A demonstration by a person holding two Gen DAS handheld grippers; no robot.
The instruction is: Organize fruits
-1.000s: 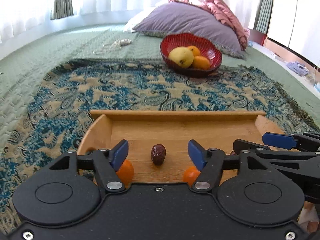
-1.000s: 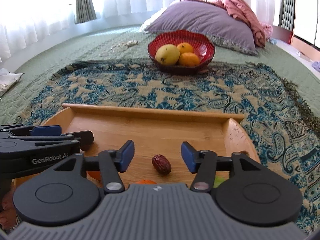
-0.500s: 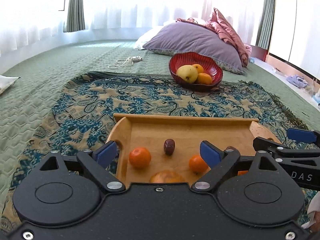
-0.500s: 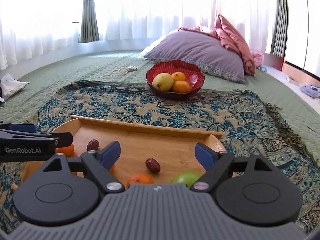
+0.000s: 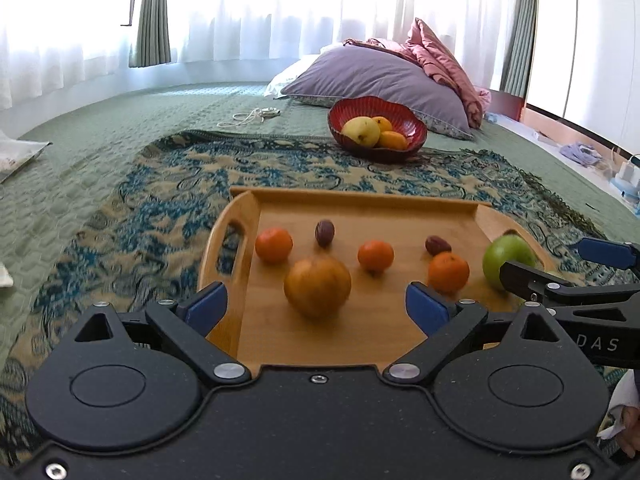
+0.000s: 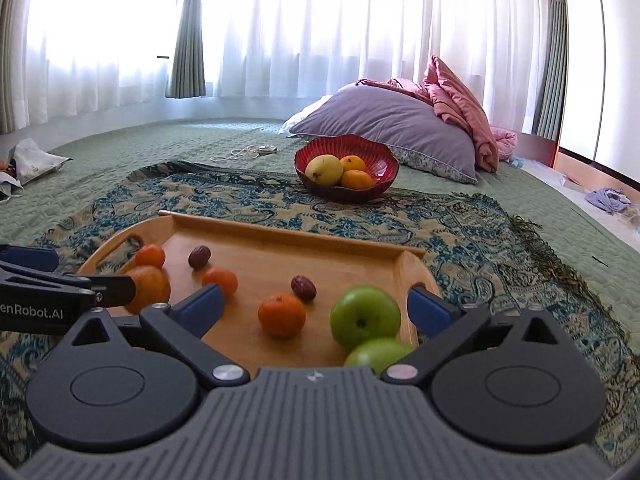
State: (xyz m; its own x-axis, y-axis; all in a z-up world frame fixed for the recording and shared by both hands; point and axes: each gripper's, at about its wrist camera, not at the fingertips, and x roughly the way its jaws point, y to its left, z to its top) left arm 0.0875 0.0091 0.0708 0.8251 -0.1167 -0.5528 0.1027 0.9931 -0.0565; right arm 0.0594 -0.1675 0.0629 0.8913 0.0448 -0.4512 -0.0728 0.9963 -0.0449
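A wooden tray (image 5: 360, 204) (image 6: 288, 240) lies on a patterned blanket and holds three small oranges (image 5: 274, 245), a large brownish-orange fruit (image 5: 318, 286), two dark dates (image 5: 324, 233) and a green apple (image 5: 508, 262). The right wrist view shows two green apples (image 6: 365, 316), the nearer one partly hidden. A red bowl (image 5: 376, 130) (image 6: 347, 168) with a yellow fruit and oranges stands farther back. My left gripper (image 5: 316, 308) is open and empty above the tray's near left. My right gripper (image 6: 316, 306) is open and empty above the tray's near right.
A purple pillow (image 6: 388, 128) and pink bedding (image 6: 460, 112) lie behind the bowl. A white cable (image 6: 244, 152) lies on the green bedspread. A crumpled bag (image 6: 32, 160) lies at far left. Curtained windows are at the back.
Both grippers have pulled back and risen from the tray and opened wider. More fruit on the tray has come into view.
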